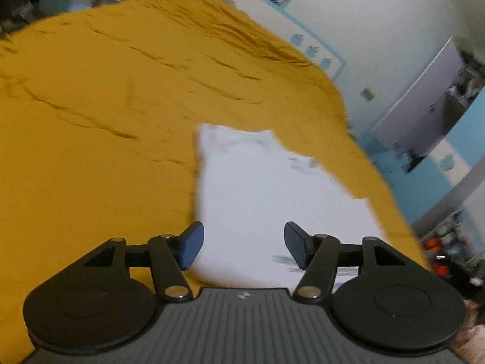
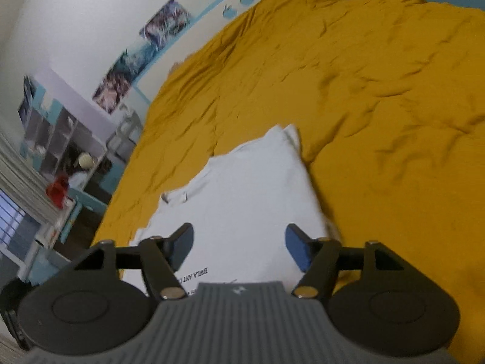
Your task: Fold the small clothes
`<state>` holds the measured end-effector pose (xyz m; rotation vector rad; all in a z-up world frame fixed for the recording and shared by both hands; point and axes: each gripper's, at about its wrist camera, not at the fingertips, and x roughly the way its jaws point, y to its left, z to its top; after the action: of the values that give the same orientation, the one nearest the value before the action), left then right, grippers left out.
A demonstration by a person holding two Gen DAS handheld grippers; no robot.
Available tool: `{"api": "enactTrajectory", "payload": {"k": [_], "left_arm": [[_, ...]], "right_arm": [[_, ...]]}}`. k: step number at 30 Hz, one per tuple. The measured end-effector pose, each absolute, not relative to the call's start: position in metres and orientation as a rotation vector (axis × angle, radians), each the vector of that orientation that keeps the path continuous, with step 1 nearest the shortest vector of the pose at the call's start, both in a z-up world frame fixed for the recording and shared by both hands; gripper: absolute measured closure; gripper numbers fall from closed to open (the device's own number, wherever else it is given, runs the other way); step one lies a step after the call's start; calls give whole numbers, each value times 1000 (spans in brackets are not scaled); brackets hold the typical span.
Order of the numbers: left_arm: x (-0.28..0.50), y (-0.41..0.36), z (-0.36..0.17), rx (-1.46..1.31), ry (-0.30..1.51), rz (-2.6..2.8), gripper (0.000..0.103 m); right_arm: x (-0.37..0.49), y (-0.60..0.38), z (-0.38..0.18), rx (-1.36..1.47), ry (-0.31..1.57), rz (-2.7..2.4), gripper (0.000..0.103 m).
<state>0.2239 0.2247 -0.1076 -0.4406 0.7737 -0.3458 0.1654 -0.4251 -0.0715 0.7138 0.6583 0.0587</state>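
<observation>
Lying white shirt (image 1: 257,200) on mustard bedspread (image 1: 106,97), tools agape

Motion-blurred white T-shirt (image 2: 242,194), its printed lettering (image 2: 194,274) partly hidden behind the right gripper (image 2: 239,248) body.

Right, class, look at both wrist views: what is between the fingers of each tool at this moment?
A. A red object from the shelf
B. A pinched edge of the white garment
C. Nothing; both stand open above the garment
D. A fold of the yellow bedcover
C: the left tool and the right tool both have their fingers spread wide with nothing between them, and the white garment lies on the yellow bedcover beyond them.
</observation>
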Motion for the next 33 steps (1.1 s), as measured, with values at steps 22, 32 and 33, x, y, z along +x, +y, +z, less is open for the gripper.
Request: {"api": "enactTrajectory", "payload": {"k": [22,32,33], "left_arm": [[242,209,-125,-409,875,-532,98],[262,227,-172,-472,1101,-352,94],[260,228,-169,-464,1096,-353,93]], "right_arm": [[197,-407,-95,485,789,52,103],[182,-434,-130,548,843,-38,103],[181,-432,-129,539,841,-43,98]]}}
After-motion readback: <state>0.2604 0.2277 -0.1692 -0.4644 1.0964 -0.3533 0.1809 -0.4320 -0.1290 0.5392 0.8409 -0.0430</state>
